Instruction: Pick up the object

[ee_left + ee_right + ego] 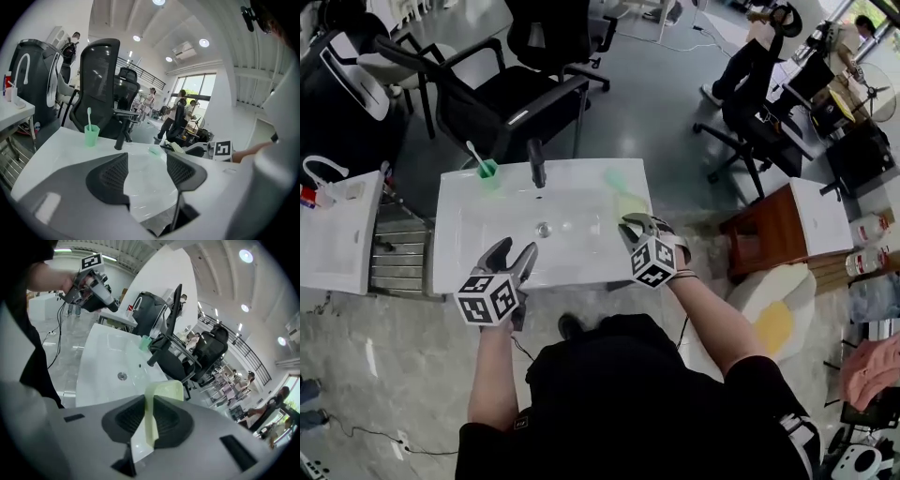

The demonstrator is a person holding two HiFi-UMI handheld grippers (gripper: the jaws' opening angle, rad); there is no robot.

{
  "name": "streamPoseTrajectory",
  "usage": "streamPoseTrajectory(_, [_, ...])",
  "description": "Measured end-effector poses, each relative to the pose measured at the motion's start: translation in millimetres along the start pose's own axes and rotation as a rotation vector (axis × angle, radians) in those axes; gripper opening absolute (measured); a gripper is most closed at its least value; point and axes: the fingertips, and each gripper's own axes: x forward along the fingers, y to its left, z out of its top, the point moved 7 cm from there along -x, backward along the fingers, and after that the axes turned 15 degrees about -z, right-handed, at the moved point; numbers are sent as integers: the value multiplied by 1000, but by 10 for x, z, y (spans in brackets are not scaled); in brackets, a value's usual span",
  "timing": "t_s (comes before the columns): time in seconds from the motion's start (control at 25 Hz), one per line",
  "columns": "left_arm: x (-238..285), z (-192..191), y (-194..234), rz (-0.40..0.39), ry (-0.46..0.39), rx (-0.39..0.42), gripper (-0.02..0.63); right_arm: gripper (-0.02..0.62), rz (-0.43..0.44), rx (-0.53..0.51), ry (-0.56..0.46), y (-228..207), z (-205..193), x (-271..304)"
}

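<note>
A pale yellow-green soap dish (161,394) stands on edge between the pads of my right gripper (150,417), which is shut on it. In the head view that gripper (636,223) hovers over the right side of the white sink (581,211), with the dish (629,202) sticking out ahead of it. My left gripper (514,251) is over the sink's front left edge. Its jaws (147,172) are open with nothing between them.
On the sink's back rim are a black faucet (536,161), a green cup (487,169) holding a toothbrush, and a green soap-like piece (614,178). Black office chairs (502,98) stand behind. A second white basin (337,234) is at left, a wooden cabinet (769,230) at right.
</note>
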Motion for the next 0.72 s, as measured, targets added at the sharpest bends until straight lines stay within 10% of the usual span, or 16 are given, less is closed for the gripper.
streamPoseTrajectory(0.72, [208,169,-1136,39,-23,193,233,63,-91,336,-149,-490,-554,-1242])
